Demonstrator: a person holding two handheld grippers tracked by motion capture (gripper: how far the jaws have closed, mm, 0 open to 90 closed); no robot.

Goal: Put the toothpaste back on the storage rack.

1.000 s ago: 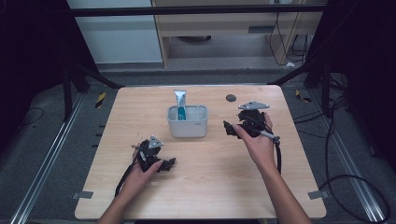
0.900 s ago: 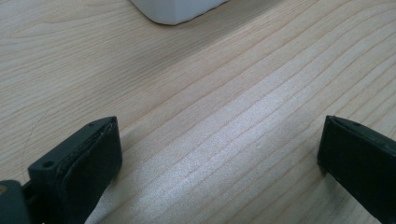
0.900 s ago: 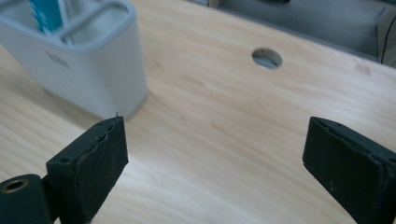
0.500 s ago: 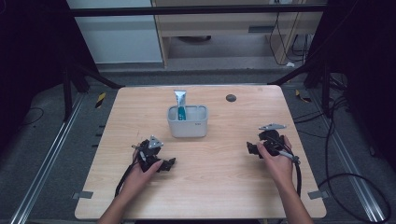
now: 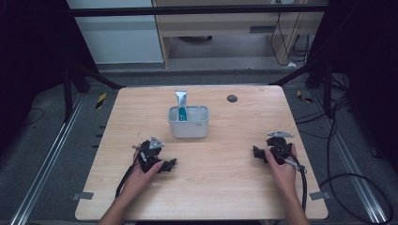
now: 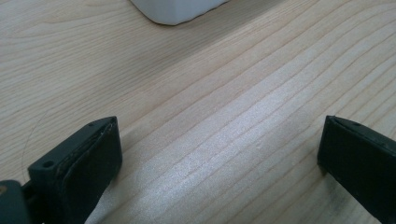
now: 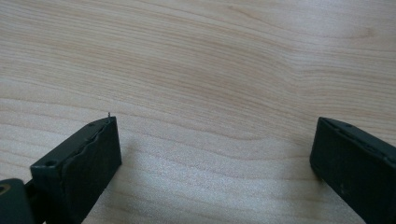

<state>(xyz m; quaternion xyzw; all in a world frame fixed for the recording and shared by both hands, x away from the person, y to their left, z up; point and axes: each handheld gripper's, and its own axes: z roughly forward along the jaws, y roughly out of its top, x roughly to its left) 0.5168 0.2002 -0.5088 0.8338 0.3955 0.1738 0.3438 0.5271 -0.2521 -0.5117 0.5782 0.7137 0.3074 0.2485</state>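
Pale wood is carrying both your tools, the left gripper (image 5: 168, 165) and right gripper (image 5: 257, 152) resting with jaws spread and empty, while the toothpaste tube (image 5: 182, 104) is standing in the grey caddy (image 5: 188, 127), seemingly finished.

Left tool (image 5: 170, 164) low, jaws wide and empty, right tool (image 5: 256, 152) low, jaws just opened, empty

Pale wood-grain table (image 5: 225, 187), light grey bin (image 5: 188, 126), seemingly blue-and-silver tube (image 5: 181, 105), black grippers.
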